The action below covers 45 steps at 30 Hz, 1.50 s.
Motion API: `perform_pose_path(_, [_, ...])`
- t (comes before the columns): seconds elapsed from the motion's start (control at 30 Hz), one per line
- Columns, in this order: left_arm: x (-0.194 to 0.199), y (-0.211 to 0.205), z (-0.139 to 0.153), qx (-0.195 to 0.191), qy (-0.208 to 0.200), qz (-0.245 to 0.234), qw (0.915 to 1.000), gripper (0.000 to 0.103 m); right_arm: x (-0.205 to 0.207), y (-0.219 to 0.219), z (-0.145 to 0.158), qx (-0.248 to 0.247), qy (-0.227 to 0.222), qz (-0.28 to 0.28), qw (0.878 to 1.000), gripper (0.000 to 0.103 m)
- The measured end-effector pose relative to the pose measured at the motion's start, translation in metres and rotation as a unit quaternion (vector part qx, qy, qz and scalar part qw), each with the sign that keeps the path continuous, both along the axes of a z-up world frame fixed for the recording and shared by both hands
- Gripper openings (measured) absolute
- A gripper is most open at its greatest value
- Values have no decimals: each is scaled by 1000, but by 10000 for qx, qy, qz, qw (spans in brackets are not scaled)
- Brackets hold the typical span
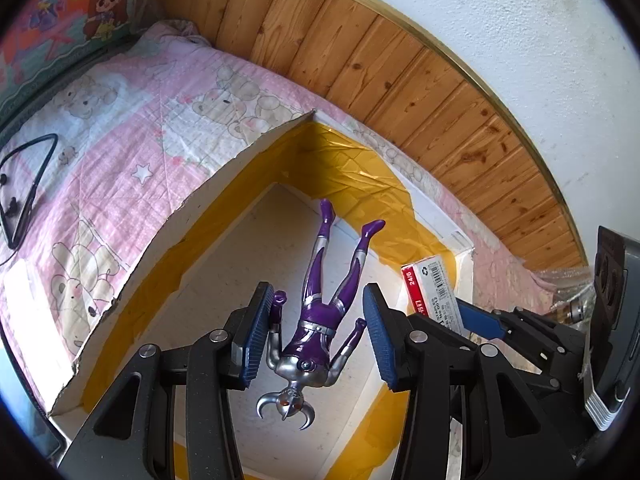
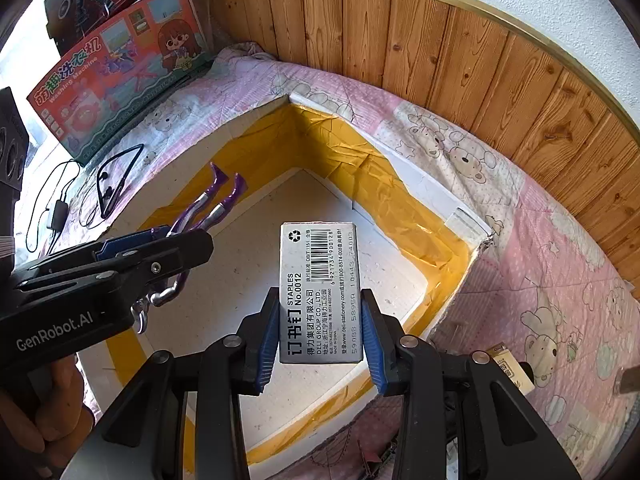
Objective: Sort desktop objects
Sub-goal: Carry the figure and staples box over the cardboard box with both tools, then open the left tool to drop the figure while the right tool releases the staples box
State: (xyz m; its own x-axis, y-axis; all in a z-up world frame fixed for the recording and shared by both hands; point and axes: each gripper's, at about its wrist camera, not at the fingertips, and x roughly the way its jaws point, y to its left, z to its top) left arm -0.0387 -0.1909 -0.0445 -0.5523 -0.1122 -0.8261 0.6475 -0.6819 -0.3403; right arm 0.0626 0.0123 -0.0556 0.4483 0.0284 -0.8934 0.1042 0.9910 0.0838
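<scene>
Together, left tongs (image 1: 316, 340) spread wide pinch the purple figure (image 1: 320, 312); right tongs (image 2: 320, 332) clamp the staple box (image 2: 320, 292).

1 toy figure (image 1: 320, 312), 1 staples box (image 2: 320, 292), 1 foam box (image 2: 420, 188), 2 tools.

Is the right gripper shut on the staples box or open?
Shut: the right gripper's blue pads press the staples box's long sides.
</scene>
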Motion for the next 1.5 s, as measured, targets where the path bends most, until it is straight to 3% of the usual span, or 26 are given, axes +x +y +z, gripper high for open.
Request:
perform_pose_path(0.13, [-6, -1, -3, -107, -179, 100, 9997, 48, 10, -4, -8, 7, 159, 131, 9998, 39])
perform_pose_path(0.63, [-30, -12, -28, 459, -586, 272, 9969, 48, 40, 0, -35, -494, 764, 665, 9936, 39])
perform_pose_path(0.97, [-38, -19, -49, 798, -614, 512, 9936, 49, 53, 3, -46, -764, 1066, 871, 9875, 39])
perform_pose_path(1.23, [-33, -26, -50, 827, -582, 843, 9913, 51, 56, 5, -52, -854, 1137, 878, 9859, 40])
perform_pose_path(1.5, [-32, -27, -43, 791, -533, 884, 9915, 56, 52, 13, -52, -875, 1141, 889, 9856, 44])
